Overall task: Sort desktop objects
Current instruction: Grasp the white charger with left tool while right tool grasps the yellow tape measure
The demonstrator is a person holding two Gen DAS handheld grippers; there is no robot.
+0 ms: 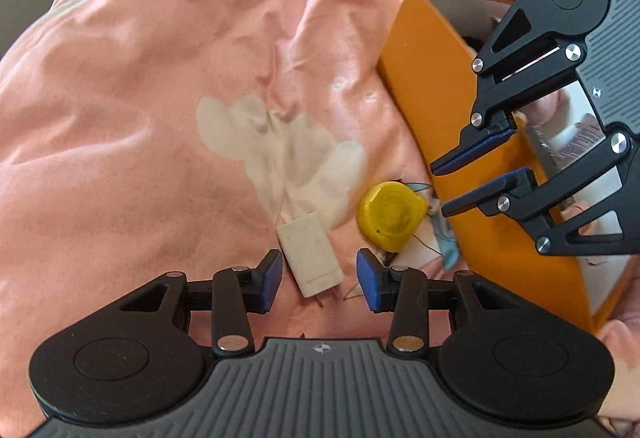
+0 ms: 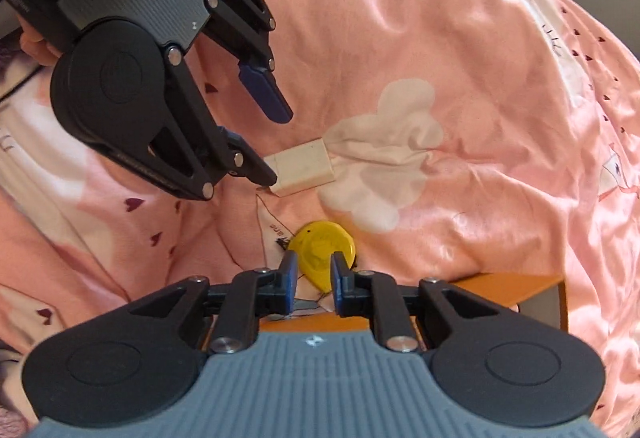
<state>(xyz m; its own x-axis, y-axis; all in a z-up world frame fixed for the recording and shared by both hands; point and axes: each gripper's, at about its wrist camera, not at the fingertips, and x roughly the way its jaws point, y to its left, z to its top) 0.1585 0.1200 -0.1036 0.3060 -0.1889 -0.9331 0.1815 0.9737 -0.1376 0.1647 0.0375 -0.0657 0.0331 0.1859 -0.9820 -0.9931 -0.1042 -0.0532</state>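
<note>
On pink bedsheet [image 1: 140, 118]: left claw [image 1: 318, 280] spread astride white charger [image 1: 310, 258], ready to pinch; right claw [image 2: 313, 280] spread, empty, over orange box [image 1: 424, 78], yellow tape measure [image 2: 322, 252] ahead.

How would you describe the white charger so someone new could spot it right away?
Start at the orange box standing on the pink bedsheet; left of it lies a round yellow tape measure. Further left lies the white charger, the only flat, white rectangular block, metal prongs at one end.
</note>
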